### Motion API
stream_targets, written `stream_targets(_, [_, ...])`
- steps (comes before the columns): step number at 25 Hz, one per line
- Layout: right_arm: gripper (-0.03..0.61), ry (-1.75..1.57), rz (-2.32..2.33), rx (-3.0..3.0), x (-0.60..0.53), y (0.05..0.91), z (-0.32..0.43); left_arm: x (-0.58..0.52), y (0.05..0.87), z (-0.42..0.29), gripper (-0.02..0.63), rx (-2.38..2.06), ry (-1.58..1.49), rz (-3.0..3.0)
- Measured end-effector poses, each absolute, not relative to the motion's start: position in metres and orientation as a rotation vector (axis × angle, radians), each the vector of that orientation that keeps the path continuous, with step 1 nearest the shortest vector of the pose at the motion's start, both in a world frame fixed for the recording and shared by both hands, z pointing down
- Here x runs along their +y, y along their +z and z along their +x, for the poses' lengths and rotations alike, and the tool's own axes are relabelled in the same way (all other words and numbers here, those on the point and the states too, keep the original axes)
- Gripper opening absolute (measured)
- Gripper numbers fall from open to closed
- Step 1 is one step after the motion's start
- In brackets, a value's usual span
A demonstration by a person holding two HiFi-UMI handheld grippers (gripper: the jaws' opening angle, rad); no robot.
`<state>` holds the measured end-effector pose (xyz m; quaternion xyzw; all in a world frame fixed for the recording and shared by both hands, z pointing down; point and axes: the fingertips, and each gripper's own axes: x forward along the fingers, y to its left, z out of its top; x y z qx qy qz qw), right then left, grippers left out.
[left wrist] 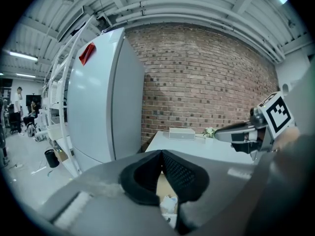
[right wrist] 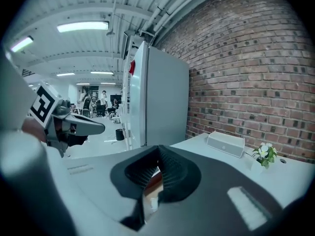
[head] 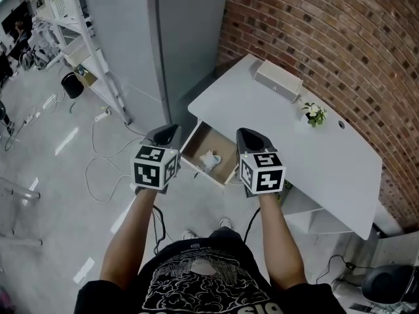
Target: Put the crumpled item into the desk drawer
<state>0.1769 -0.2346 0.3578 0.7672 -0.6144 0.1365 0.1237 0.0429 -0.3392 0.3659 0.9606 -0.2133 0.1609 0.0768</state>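
One crumpled item (head: 209, 159) lay inside the single open drawer (head: 214, 140) of the desk (head: 262, 120). Left gripper (head: 166, 133) and right gripper (head: 248, 137) hung above it, one each side. Both jaw pairs looked pressed together at the tips, gripping nothing.

White crumpled item (head: 209, 159) in a wood-brown drawer (head: 223, 147), white desk (head: 275, 129), red-brown brick wall (head: 327, 31).

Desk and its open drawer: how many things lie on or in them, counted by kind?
White rectangular box on the desk: 1
Small flowering plant on the desk: 1
Crumpled white item in the drawer: 1
Total: 3
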Motion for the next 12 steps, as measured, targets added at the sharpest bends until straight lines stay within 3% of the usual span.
stream_targets(12, [0.0, 0.38, 2.265, -1.798, -0.236, 0.353, 0.18, -0.351, 0.363, 0.034, 0.0, -0.672, 0.487, 2.877])
